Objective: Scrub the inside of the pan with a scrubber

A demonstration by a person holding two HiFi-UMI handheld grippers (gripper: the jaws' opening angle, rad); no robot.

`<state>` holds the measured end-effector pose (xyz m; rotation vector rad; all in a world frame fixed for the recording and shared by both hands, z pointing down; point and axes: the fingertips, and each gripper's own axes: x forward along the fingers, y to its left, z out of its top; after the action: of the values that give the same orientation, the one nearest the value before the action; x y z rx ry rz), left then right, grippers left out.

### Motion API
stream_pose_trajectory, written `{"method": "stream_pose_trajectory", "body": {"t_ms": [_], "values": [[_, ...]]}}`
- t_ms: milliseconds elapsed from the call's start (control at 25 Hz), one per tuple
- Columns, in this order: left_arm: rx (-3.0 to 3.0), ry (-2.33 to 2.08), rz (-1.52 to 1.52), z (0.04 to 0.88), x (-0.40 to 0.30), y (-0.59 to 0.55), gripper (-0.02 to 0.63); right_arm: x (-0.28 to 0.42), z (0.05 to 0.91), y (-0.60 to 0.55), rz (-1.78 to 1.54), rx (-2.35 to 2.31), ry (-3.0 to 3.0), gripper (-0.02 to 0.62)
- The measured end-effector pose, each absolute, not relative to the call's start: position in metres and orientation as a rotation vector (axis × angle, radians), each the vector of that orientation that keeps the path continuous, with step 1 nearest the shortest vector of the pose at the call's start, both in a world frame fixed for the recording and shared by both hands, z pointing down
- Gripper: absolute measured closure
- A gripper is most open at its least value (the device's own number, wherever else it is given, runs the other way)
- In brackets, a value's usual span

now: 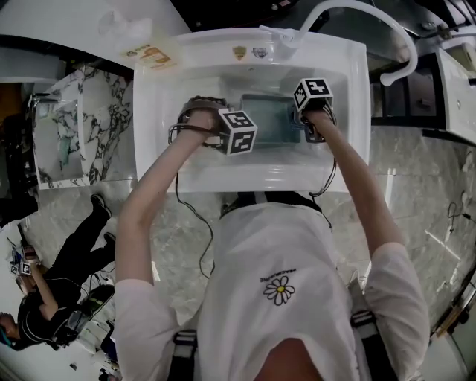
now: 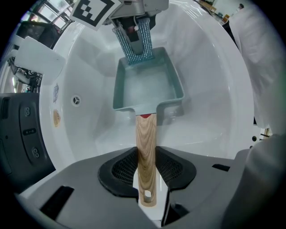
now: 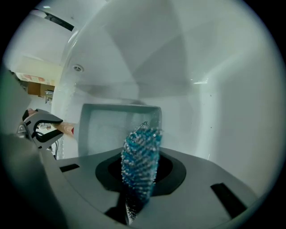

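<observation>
A rectangular grey-green pan (image 1: 269,119) with a wooden handle (image 2: 146,152) lies in the white sink (image 1: 193,52). My left gripper (image 2: 146,169) is shut on that handle, near its end with the hanging hole, and the pan (image 2: 147,87) stretches away from it. My right gripper (image 3: 140,172) is shut on a blue sparkly scrubber (image 3: 140,159), held over the pan (image 3: 109,127). In the left gripper view the scrubber (image 2: 136,44) hangs at the pan's far rim. From the head view the left gripper (image 1: 236,134) and right gripper (image 1: 312,111) both reach into the sink.
A white faucet with a curved hose (image 1: 357,11) stands at the sink's back rim. The sink's walls (image 2: 210,89) close in round the pan, with an overflow hole (image 2: 77,100) at one side. A person (image 1: 52,290) sits on the marble floor at lower left.
</observation>
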<state>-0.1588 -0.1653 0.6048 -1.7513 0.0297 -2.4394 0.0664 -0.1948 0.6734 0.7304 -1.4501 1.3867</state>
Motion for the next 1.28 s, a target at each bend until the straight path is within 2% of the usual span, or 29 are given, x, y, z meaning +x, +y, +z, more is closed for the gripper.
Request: {"method": "stream_pose_trajectory", "body": {"t_ms": [640,1280], "values": [[-1.763,0.042,-2.43,0.605,-0.159,-0.165,0.476,0.033,0.677,-0.187,1.485,0.727,-1.465,0.535],[-1.755,0.039,-2.429,0.604,-0.159,-0.165,0.476,-0.058,0.644,-0.183,1.591,0.619,-1.613,0.535]]}}
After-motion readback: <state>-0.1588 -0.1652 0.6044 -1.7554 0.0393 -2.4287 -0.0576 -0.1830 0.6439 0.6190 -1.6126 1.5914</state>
